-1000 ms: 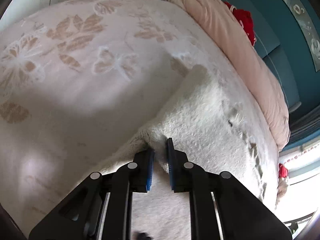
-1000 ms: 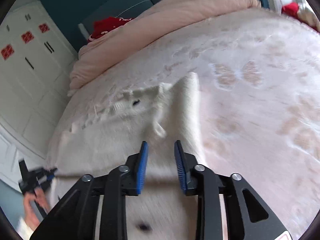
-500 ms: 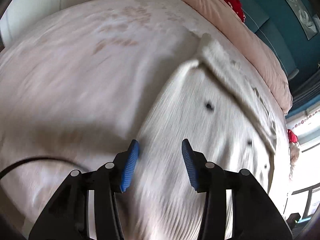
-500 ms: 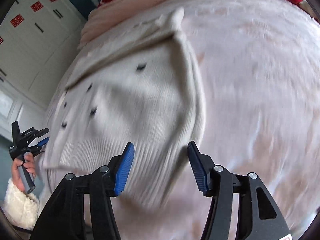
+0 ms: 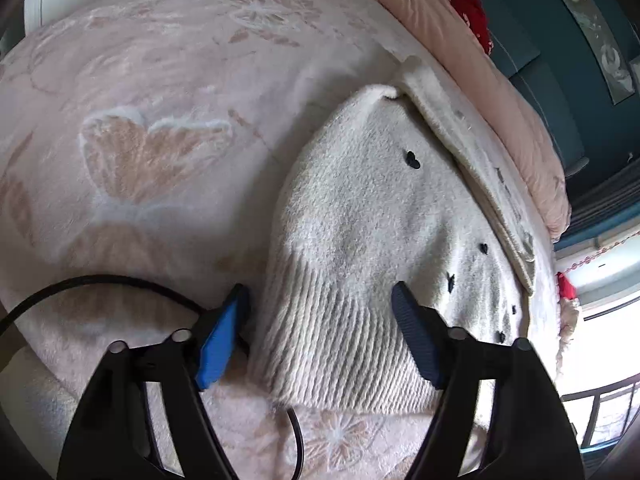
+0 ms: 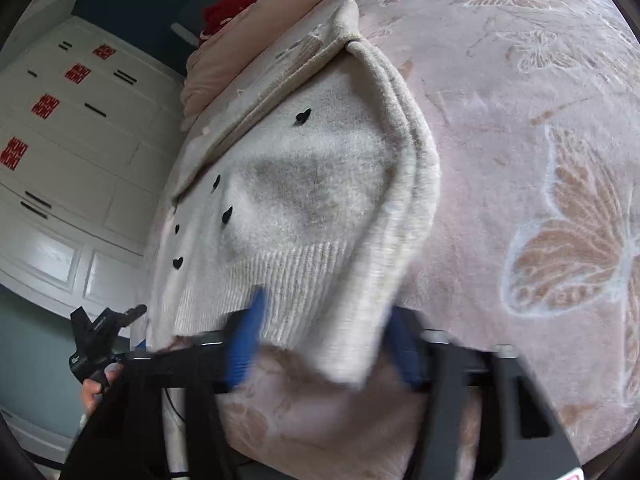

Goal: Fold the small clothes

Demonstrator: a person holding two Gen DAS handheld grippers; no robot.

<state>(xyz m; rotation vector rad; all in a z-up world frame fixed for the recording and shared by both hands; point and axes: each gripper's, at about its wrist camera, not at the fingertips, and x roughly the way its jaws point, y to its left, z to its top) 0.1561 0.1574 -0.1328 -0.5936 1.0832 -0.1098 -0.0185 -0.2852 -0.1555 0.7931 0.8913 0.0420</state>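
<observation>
**Mia:** Sweater (image 5: 360, 216) first, where does it lie?

**Jon:** On the bed (image 5: 160, 80), on a pale pink blanket with butterfly patterns. It is cream, fuzzy, dotted with small black hearts (image 5: 412, 160), and it looks folded over on itself, with a doubled edge along one side in the right wrist view. The ribbed hem (image 5: 340, 352) faces both cameras.

**Mia:** And the left tool (image 5: 320, 340)?

**Jon:** Spread wide, nothing between its blue pads. One pad sits off the sweater's side edge over the blanket, the other over the knit near the hem. A black cable (image 5: 100, 280) runs across the blanket just beside that tool.

**Mia:** The right tool (image 6: 324, 344)?

**Jon:** Also wide apart and holding nothing. It is blurred, so I cannot tell whether the pads touch the cloth; the ribbed hem and the folded side edge hang between them in that view.

**Mia:** Anything else around?

**Jon:** A pink quilt (image 5: 500, 92) is bunched along the far side of the bed with something red (image 5: 476, 16) behind it, against a teal wall. The right wrist view also shows a white wardrobe (image 6: 80, 140) with red stickers, and the left tool at the lower left, held in a hand (image 6: 94, 388).
</observation>
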